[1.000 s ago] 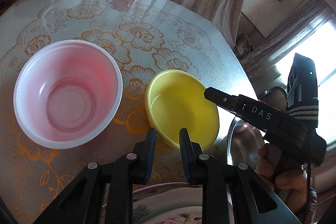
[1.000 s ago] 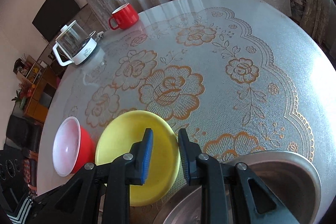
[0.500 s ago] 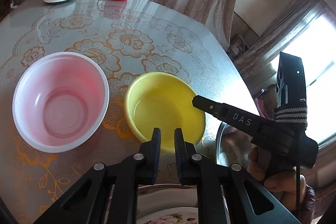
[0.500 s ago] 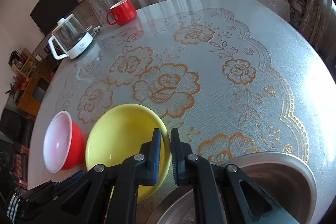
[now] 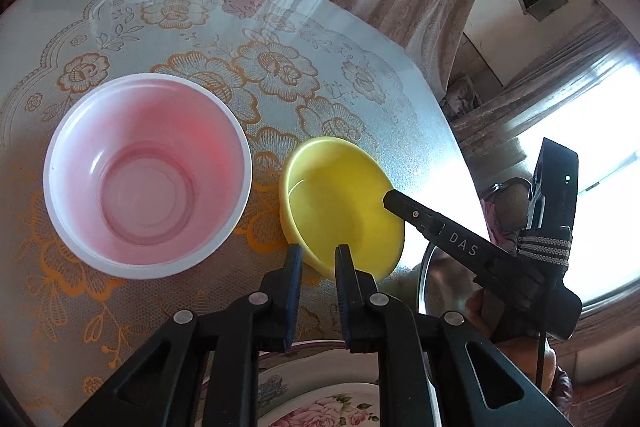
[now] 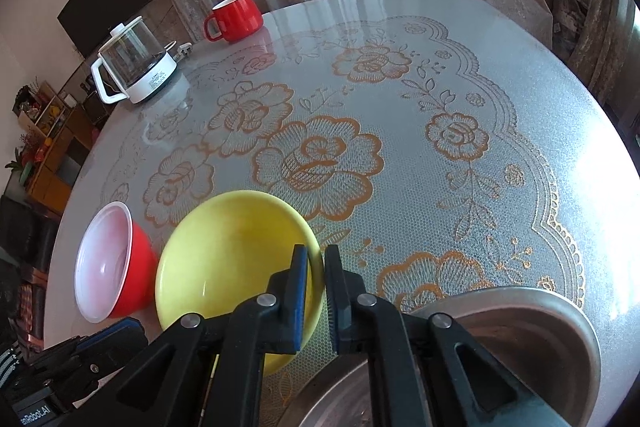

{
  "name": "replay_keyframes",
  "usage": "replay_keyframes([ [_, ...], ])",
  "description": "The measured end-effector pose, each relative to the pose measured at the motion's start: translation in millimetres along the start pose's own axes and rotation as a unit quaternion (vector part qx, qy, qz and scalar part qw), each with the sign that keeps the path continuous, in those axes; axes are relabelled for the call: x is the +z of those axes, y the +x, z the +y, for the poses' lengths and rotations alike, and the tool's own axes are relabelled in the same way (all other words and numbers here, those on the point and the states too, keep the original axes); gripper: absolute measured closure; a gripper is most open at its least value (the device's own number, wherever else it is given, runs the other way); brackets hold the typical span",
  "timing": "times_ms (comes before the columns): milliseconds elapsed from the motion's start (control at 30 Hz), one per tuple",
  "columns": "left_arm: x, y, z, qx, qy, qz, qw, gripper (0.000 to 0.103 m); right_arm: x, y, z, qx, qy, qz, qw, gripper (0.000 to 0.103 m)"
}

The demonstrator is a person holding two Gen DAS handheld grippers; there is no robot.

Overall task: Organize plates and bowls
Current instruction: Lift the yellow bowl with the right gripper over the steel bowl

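- Right gripper (image 6: 316, 269): jaws drawn together over the near rim of the shallow yellow plastic bowl (image 6: 236, 267); the rim appears to pass between the pads, so it is judged to be grasping the bowl.
- Left gripper (image 5: 318, 269): jaws nearly closed with nothing between them, poised above the table (image 5: 340, 39) at the yellow bowl's near edge.
- Nearest dishes: a floral-printed ceramic plate (image 5: 320, 403) under the left gripper; a round steel basin (image 6: 520, 311) under the right.
- Middle: the yellow bowl stands just beside the red plastic bowl with white lining (image 5: 148, 171), apart from it.
- Far edge: red ceramic mug (image 6: 234, 17), glass electric kettle (image 6: 134, 67).
- Progress: nothing is stacked yet; all dishes lie separately, so sorting is judged barely begun.
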State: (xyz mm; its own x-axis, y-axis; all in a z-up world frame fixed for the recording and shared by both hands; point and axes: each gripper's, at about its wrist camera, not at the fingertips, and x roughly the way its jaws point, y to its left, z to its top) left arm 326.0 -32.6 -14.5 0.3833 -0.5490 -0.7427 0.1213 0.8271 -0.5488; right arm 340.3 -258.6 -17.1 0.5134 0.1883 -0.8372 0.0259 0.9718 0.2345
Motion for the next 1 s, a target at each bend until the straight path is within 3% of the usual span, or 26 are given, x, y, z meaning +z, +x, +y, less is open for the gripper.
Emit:
replay_keyframes([
  [167,-4.8,0.6,-2.9,0.011,0.005,0.007,0.9999,0.07,0.7,0.3,-1.3,0.002,-0.001,-0.002,1.0,0.095],
  [400,2.1,21.3,-9.9,0.042,-0.008,0.018,0.9989,0.071,1.1,1.3,-0.1,-0.001,-0.006,-0.006,1.0,0.095],
  [500,1.1,26.4,-11.6,0.064,0.003,0.01,0.9979,0.082,0.5,1.4,1.8,-0.007,-0.014,-0.008,1.0,0.094],
  [600,-2.7,23.1,-11.5,0.06,0.008,0.003,0.9981,0.083,-1.6,-0.4,2.5,-0.015,-0.021,-0.014,1.0,0.095],
  [1000,-9.6,-9.1,-33.3,0.041,0.049,-0.034,0.9974,0.083,-15.8,-25.1,-9.2,0.026,0.026,-0.028,0.999,0.095],
])
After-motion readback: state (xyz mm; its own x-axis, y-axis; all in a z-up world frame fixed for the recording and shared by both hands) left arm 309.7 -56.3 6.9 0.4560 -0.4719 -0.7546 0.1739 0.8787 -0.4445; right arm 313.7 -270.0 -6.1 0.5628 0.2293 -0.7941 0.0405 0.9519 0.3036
